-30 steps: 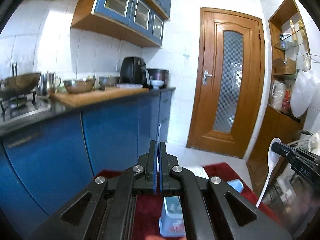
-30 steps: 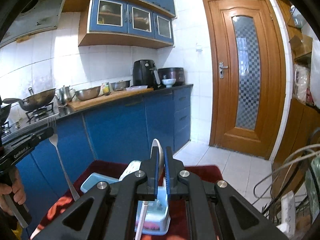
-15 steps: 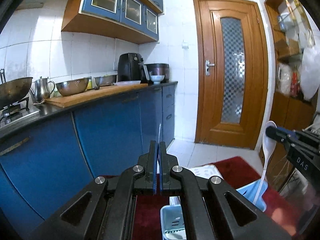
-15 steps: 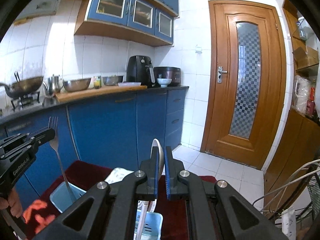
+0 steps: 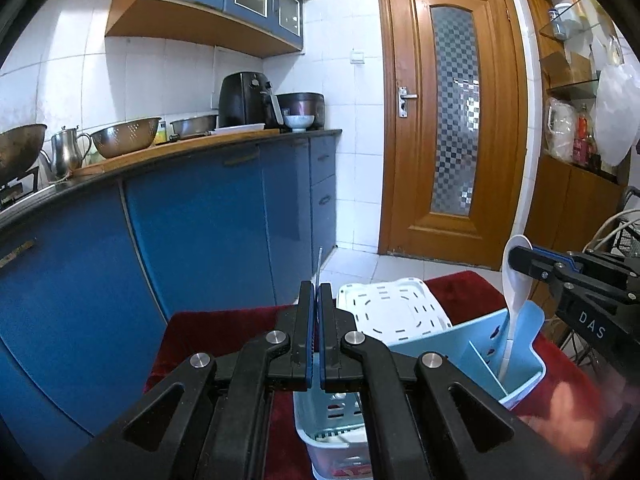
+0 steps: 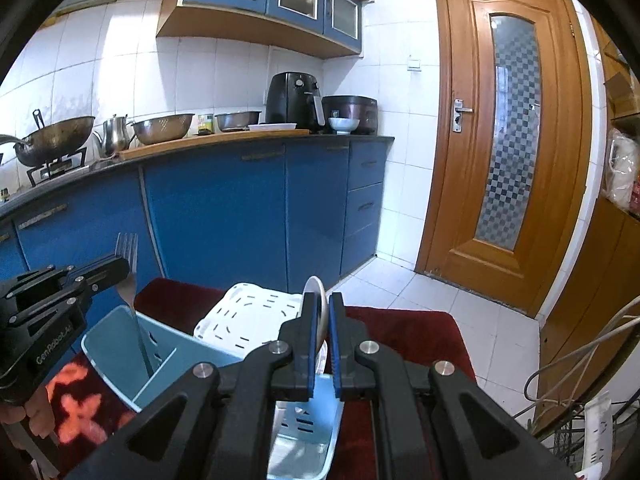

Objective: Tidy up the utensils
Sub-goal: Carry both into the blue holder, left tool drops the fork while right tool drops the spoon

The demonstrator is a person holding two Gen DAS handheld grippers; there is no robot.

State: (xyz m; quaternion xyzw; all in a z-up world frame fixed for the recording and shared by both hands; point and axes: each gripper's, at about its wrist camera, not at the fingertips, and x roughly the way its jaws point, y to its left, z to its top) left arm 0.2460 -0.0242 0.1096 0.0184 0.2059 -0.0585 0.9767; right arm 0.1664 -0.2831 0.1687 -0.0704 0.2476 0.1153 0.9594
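My left gripper [image 5: 319, 296] is shut on a metal fork [image 5: 319, 268], seen edge-on in its own view. From the right wrist view the left gripper [image 6: 120, 268] holds the fork [image 6: 127, 246] tines up, its handle reaching down into a light blue slotted utensil holder [image 6: 116, 340]. My right gripper [image 6: 320, 304] is shut on a white spoon [image 6: 316, 290]. In the left wrist view the right gripper [image 5: 520, 260] holds the spoon [image 5: 517, 280] bowl up, its handle dipping into a compartment of the holder [image 5: 528, 344].
A white perforated tray [image 5: 388, 308] lies behind the holder on a dark red cloth [image 5: 224, 328]. Blue cabinets [image 5: 200, 232] with a loaded counter run along the left. A wooden door [image 5: 452, 120] stands ahead, and cables [image 6: 580, 360] hang at the right.
Both grippers have sunk toward the red cloth. The holder and tray now sit closer, and the fork and spoon handles have come down into the holder.
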